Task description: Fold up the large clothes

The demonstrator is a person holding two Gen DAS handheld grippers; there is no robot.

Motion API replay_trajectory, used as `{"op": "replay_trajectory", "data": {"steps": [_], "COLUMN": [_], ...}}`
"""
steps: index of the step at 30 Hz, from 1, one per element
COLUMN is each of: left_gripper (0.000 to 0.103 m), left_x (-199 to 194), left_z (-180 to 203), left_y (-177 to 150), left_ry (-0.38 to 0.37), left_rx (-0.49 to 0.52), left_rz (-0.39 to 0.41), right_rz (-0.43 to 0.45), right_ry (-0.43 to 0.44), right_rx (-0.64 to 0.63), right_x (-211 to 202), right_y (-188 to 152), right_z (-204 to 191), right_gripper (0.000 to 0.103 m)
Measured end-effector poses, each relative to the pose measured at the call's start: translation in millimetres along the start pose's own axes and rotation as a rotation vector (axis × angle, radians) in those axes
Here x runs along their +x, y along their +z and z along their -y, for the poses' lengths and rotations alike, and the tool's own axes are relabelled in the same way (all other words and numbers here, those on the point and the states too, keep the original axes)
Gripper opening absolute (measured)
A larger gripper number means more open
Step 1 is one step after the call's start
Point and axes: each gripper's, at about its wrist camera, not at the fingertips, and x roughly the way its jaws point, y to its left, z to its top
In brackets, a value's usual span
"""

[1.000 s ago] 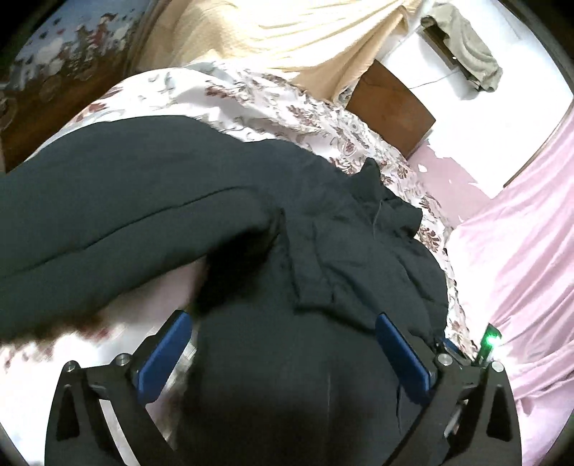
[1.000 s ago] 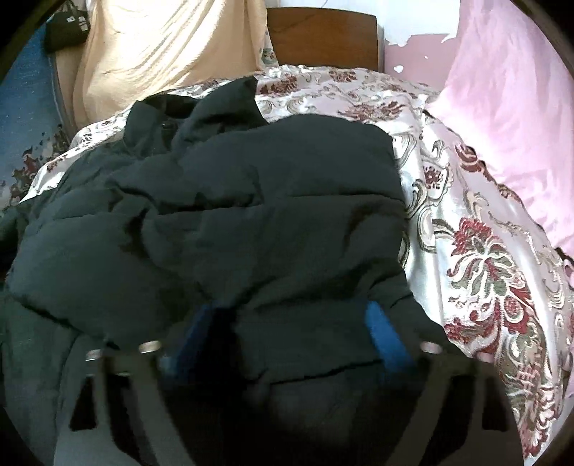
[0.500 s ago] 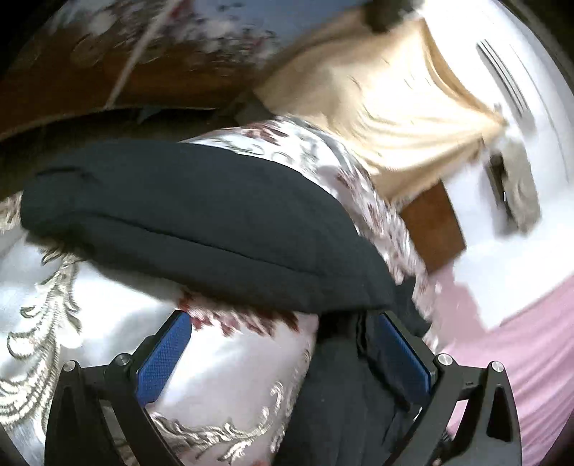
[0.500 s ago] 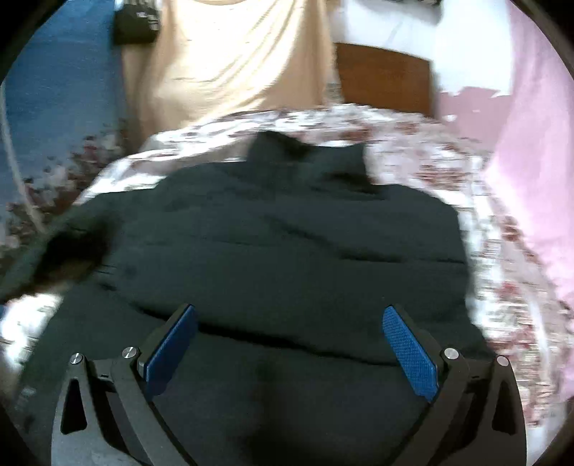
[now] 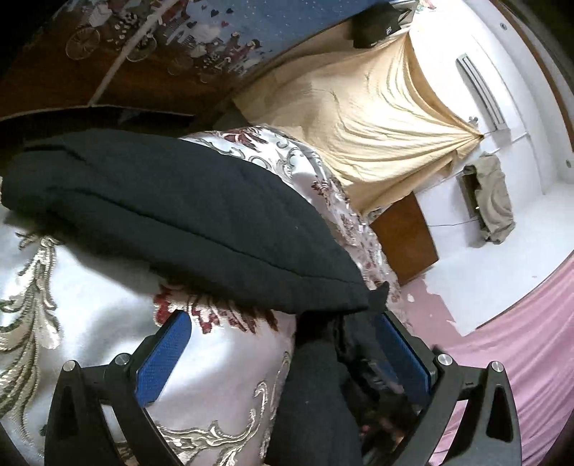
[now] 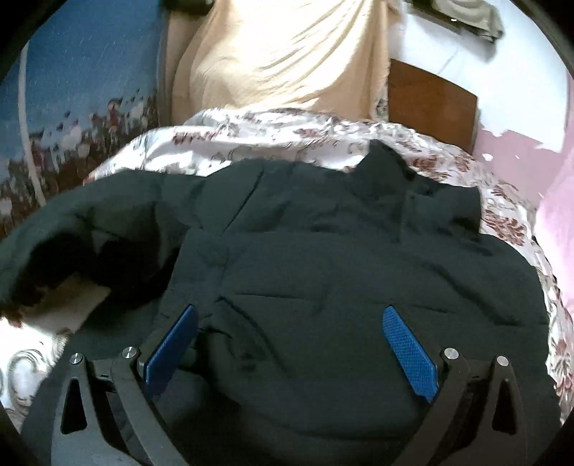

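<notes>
While both tools hang over the bed, we log the following.
Left jaws: the left gripper [image 5: 280, 362] stands wide, blue pads [image 5: 163, 356] apart; a dark fold of the jacket [image 5: 186, 218] rises between them, nearer the right pad, and we cannot tell if it touches.
Right jaws: the right gripper [image 6: 290, 344] is spread wide, nothing clamped, its pads just above the jacket [image 6: 340, 279].
Jacket: dark quilted coat lying on the floral bedspread [image 5: 89, 315], collar toward the wooden headboard [image 6: 430, 104]; one sleeve reaches out to the left.
Change, left view: half a second back the framing was much the same but blurred; a second back the jacket filled the space between the pads, now mostly bedspread shows there.
Change, right view: the jacket lay bunched a second ago; now we see it spread flatter.
Writing: none we can read; a black box [image 5: 376, 25] above the beige curtain [image 5: 366, 118] carries a mark too small to make out.
</notes>
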Motion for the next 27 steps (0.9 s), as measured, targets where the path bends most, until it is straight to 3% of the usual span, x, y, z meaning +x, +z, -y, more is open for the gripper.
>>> {"op": "replay_trajectory", "data": {"steps": [7,14,16,18,19,21,24,27], "left_gripper": [0.103,0.101,0.092,0.063,0.056,0.027,0.018,0.011], "left_x": [7,13,11,8,7,7,6,1], "left_z": [-25,-21,-23,-29,-34,-50,-62,-58], "left_y": [11,18,19,23,26,31,37,42], "left_ry": [-0.046,0.006,0.042,0.076,0.092,0.112,0.103,0.103], "left_rx": [-0.135,-0.128,-0.13,-0.144,-0.169,-0.243,-0.289,-0.256], "left_rz": [0.049,0.101,0.132,0.162,0.171,0.183,0.198,0.233], "right_rz": [-0.033,-0.022,-0.023,-0.025,-0.026,-0.025,-0.024,-0.024], "right_ry": [0.04,0.029,0.026,0.029,0.033,0.035,0.035,0.036], "right_rx": [0.014,0.001,-0.002,0.0,0.002,0.004,0.004,0.005], "right_x": [14,22,24,25,25,26,27,27], "right_y": [-15,-18,-18,-18,-19,-18,-18,-18], "right_z": [1,-1,-2,-1,-1,0,0,0], "right_gripper": [0.102,0.102,0.102,0.102,0.102,0.102,0.102,0.102]}}
